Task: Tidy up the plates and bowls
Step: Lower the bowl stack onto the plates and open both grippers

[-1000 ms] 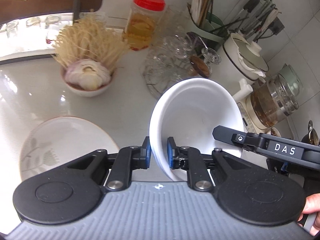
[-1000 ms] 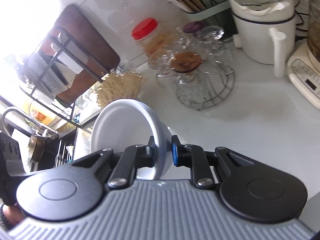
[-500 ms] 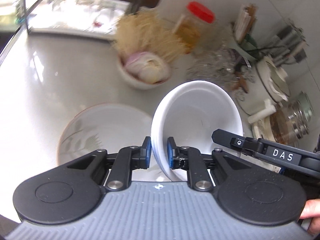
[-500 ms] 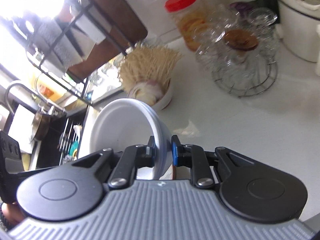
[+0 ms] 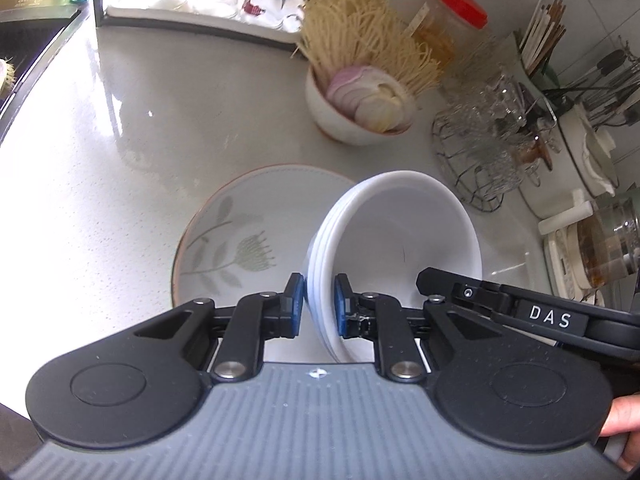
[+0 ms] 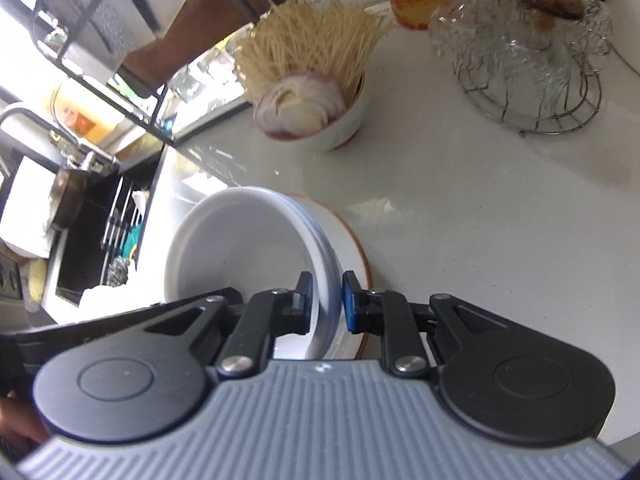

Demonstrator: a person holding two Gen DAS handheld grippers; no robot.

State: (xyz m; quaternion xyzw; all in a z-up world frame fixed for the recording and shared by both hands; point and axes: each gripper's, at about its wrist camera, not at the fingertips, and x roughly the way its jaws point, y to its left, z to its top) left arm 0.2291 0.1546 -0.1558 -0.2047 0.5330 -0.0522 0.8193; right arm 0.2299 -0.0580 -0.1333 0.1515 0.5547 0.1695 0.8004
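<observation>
Both tongs, the left tongs [image 5: 316, 310] and the right tongs [image 6: 326, 304], pinch the white bowls [image 5: 400, 236] just above the flower plate [image 5: 240, 240] on the bench [image 5: 120, 140], not yet set down.

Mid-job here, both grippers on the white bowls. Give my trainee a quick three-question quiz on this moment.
1. True or false: the left gripper and the right gripper clamp opposite rims of the stacked white bowls.
2. What lies on the counter below the bowls? A) the leaf-patterned plate B) a chopping board C) a pan
3. Fill in: the small bowl behind holds sliced ____.

Key: 1 true; 2 A; 3 onion.
</observation>
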